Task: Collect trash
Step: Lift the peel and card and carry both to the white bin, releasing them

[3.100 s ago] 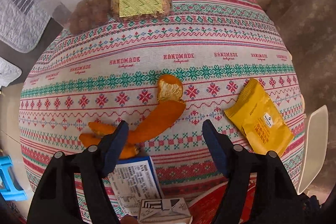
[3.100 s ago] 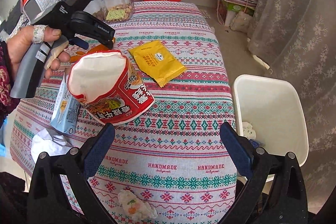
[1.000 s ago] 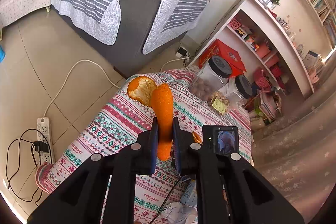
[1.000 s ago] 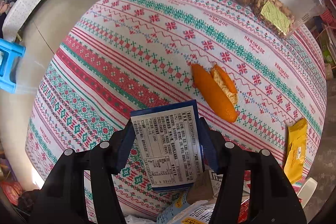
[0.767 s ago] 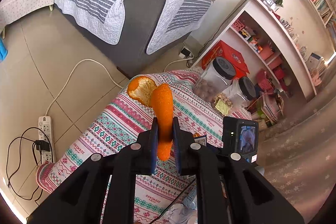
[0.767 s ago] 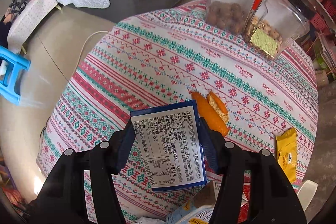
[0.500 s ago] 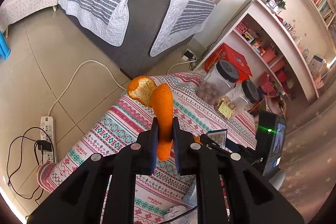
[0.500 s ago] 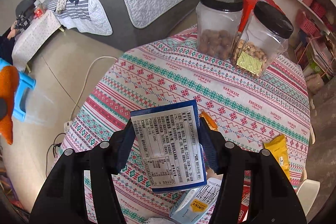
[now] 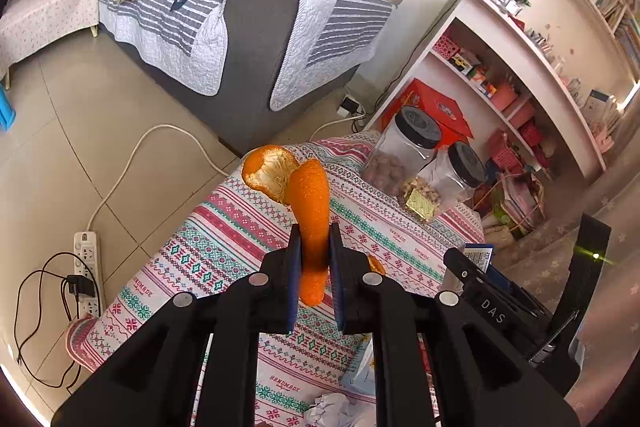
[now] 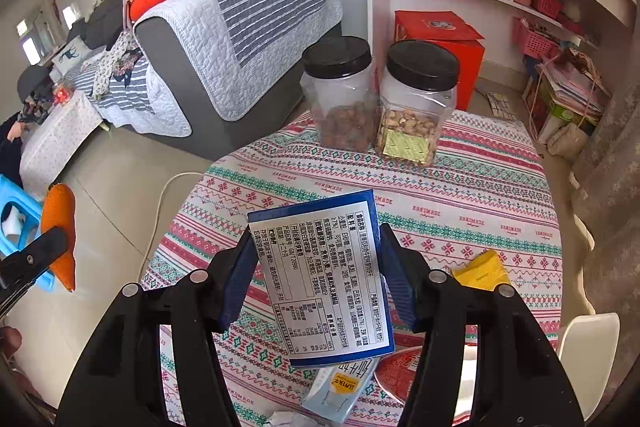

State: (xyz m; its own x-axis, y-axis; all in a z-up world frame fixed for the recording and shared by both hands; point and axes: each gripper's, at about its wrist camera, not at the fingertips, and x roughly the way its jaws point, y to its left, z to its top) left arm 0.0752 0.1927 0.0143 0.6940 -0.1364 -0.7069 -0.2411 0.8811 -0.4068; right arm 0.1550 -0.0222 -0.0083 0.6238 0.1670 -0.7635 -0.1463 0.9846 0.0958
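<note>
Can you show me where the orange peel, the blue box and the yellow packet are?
orange peel (image 9: 310, 211): left wrist view, on the strip above the gripper.
blue box (image 10: 324, 279): right wrist view, on its white label.
yellow packet (image 10: 482, 271): right wrist view, on its middle.

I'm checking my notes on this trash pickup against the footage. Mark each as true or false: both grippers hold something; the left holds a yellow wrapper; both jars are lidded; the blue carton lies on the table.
1. Both grippers hold something. True.
2. The left gripper holds a yellow wrapper. False: it grips an orange peel; the yellow wrapper lies on the table.
3. Both jars are lidded. True.
4. The blue carton lies on the table. False: the right gripper holds it.
</note>
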